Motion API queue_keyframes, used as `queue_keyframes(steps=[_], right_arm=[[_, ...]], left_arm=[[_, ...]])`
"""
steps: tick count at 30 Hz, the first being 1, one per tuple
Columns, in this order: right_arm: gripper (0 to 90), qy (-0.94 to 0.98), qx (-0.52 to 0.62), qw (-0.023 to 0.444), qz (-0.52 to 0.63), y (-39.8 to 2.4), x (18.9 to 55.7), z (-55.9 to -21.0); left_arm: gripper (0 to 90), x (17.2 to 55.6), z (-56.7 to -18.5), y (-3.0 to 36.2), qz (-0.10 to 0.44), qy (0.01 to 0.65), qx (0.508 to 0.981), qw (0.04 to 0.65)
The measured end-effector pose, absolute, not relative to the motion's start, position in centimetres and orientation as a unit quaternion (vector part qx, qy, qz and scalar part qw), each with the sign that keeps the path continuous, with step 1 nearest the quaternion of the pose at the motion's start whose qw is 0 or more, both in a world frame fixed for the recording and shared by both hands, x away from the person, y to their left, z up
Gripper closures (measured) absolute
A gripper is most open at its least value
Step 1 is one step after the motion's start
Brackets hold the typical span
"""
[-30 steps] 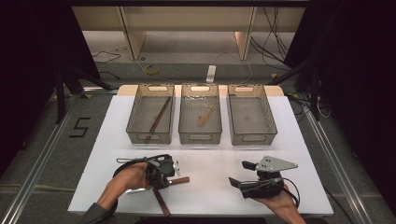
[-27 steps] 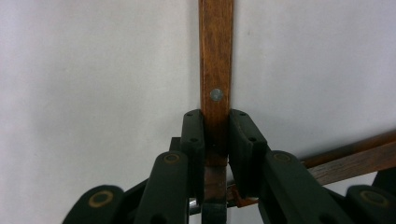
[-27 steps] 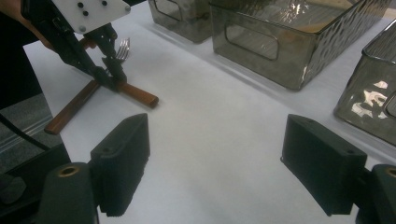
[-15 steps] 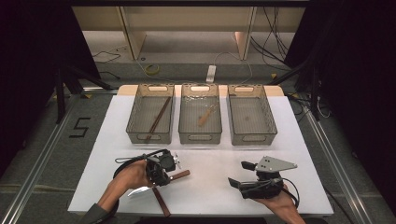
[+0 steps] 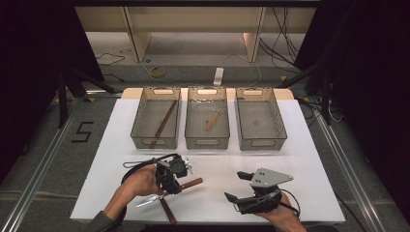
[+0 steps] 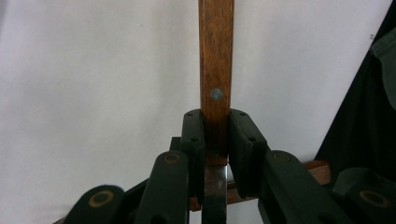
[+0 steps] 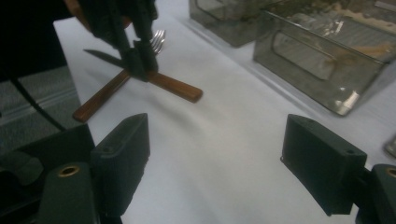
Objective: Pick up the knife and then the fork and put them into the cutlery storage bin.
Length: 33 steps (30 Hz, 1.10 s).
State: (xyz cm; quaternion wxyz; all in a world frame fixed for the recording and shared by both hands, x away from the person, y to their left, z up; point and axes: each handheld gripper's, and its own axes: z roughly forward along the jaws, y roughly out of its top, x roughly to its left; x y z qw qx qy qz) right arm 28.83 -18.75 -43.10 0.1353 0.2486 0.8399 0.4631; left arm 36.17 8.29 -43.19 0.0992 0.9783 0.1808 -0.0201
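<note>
A knife with a wooden handle [image 5: 192,183] [image 6: 215,56] lies on the white cloth, its blade [image 5: 146,201] [image 7: 100,56] pointing toward the near left. My left gripper [image 5: 169,186] [image 6: 215,123] [image 7: 140,63] is shut on it where handle meets blade. A fork crosses beneath it, tines [image 5: 186,164] [image 7: 159,39] at the far side and wooden handle [image 5: 167,213] [image 7: 98,100] toward the front edge. Whether the knife is off the cloth I cannot tell. My right gripper [image 5: 237,186] [image 7: 217,135] stands open to the right, jaws facing the crossed cutlery with nothing between them.
Three grey see-through bins stand in a row at the back: the left one [image 5: 154,143] holds a long dark stick, the middle one [image 5: 207,143] a small wooden utensil, and the right one [image 5: 261,145] looks bare. The cloth's front edge is just below both hands.
My right gripper has shifted a little to the left, toward the cutlery. The left gripper has stayed shut on the knife in nearly the same spot.
</note>
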Motion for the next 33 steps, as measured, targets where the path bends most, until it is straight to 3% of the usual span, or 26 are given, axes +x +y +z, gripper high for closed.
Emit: queue_keyframes(steps=[10,23,33], right_arm=[[26.4,0.877,0.168,0.15,0.425,-15.2,27.8,-43.3],[32.9,0.908,0.074,0.22,0.348,-12.1,26.8,-44.6],[47.0,0.919,0.016,0.269,0.29,-10.9,26.1,-45.6]], left_arm=[[76.8,35.7,-42.6,6.0,-0.035,0.156,0.982,0.099],[76.7,34.5,-42.5,3.7,-0.046,0.121,0.988,0.089],[76.8,34.0,-42.2,3.2,-0.05,0.115,0.988,0.088]])
